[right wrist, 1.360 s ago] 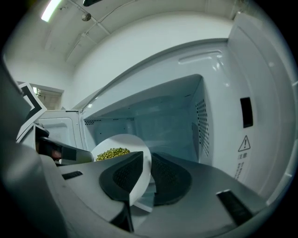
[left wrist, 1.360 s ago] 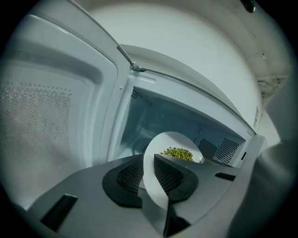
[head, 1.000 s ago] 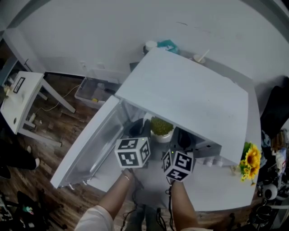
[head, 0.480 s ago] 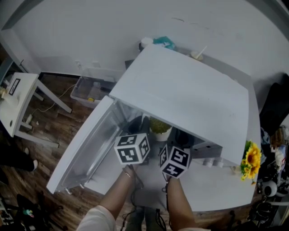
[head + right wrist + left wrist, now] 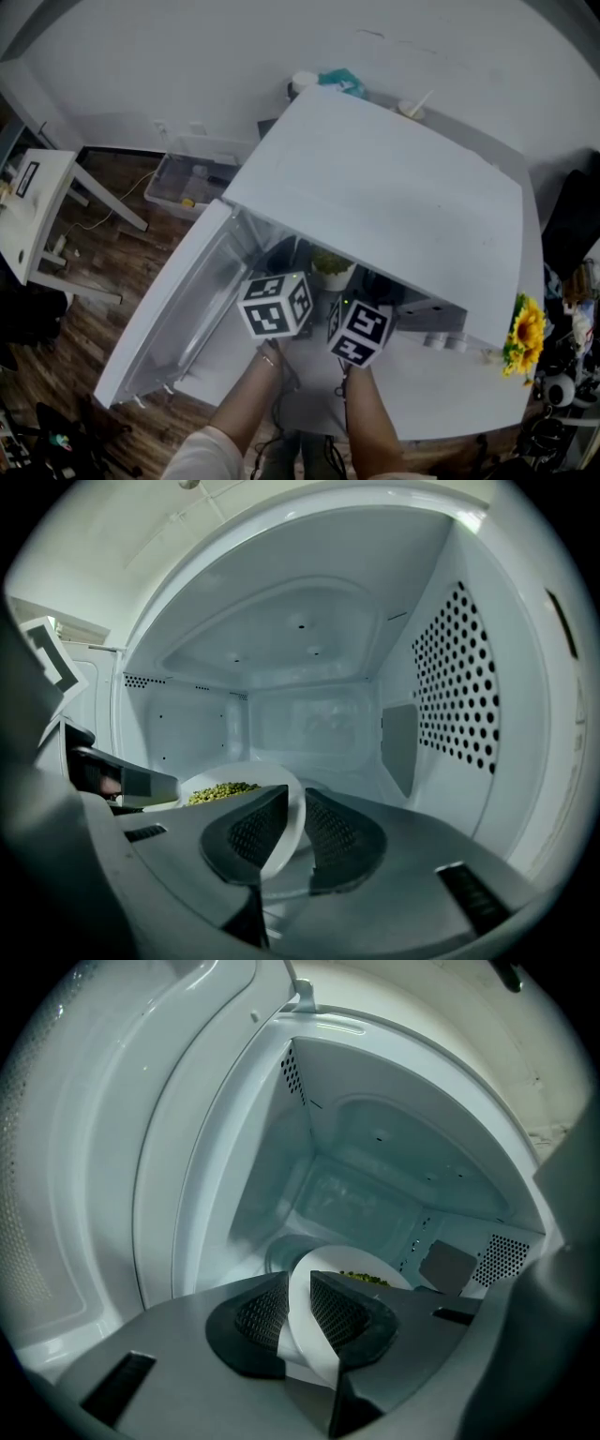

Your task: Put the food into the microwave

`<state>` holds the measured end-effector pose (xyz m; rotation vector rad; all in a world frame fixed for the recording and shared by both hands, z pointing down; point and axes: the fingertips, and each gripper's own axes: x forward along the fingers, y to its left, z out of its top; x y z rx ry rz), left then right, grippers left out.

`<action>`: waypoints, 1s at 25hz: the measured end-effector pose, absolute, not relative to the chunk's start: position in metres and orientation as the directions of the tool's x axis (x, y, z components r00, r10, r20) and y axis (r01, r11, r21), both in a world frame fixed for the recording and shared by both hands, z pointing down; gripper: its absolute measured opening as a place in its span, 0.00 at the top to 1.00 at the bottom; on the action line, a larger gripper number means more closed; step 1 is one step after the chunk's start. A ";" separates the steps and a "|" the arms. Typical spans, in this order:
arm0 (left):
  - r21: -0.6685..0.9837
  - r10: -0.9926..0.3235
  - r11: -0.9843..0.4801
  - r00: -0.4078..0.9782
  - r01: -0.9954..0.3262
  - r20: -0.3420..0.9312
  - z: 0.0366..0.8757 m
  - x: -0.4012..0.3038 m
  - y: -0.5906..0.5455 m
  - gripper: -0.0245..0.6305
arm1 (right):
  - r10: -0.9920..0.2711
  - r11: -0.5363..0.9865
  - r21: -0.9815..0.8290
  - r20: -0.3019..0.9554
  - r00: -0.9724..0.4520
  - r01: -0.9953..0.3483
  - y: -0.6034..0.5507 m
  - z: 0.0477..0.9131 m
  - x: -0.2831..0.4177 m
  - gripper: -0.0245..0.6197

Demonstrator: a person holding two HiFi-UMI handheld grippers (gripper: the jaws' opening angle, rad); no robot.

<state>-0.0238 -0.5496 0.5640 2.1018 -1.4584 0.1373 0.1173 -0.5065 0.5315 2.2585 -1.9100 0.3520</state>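
A white bowl (image 5: pixel 333 275) of green food (image 5: pixel 221 792) hangs in the mouth of the white microwave (image 5: pixel 394 197), carried by both grippers. My left gripper (image 5: pixel 298 1310) is shut on the bowl's (image 5: pixel 309 1321) left rim, and the rim runs between its black ribbed pads. My right gripper (image 5: pixel 292 829) is shut on the bowl's (image 5: pixel 286 810) right rim. The green food (image 5: pixel 361 1281) shows just past the left jaws. In the head view the marker cubes of the left gripper (image 5: pixel 276 306) and right gripper (image 5: pixel 359 334) sit side by side in front of the cavity.
The microwave door (image 5: pixel 173 309) swings open to the left. Inside, the perforated right wall (image 5: pixel 455 691) and back wall (image 5: pixel 309 714) are close around the bowl. A yellow sunflower (image 5: pixel 521 330) stands at the counter's right; a white side table (image 5: pixel 33 202) and a plastic bin (image 5: pixel 187 178) sit at the left on the floor.
Both grippers have sunk a little and edged toward the microwave opening with the bowl between them. The grips are unchanged.
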 end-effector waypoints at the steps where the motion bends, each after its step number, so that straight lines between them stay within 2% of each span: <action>1: 0.395 -0.829 -0.239 0.398 -0.887 0.393 0.565 -0.024 -0.550 0.84 | -0.945 -0.169 -0.025 0.287 0.155 -0.985 -0.507 0.532 0.117 0.87; 10: 0.407 -0.832 -0.211 0.382 -0.889 0.402 0.570 -0.026 -0.553 0.84 | -0.929 -0.177 -0.006 0.332 0.165 -0.984 -0.513 0.535 0.116 0.86; 25: 0.410 -0.843 -0.239 0.397 -0.880 0.362 0.551 -0.027 -0.537 0.84 | -0.941 -0.159 -0.036 0.308 0.140 -0.987 -0.502 0.527 0.116 0.89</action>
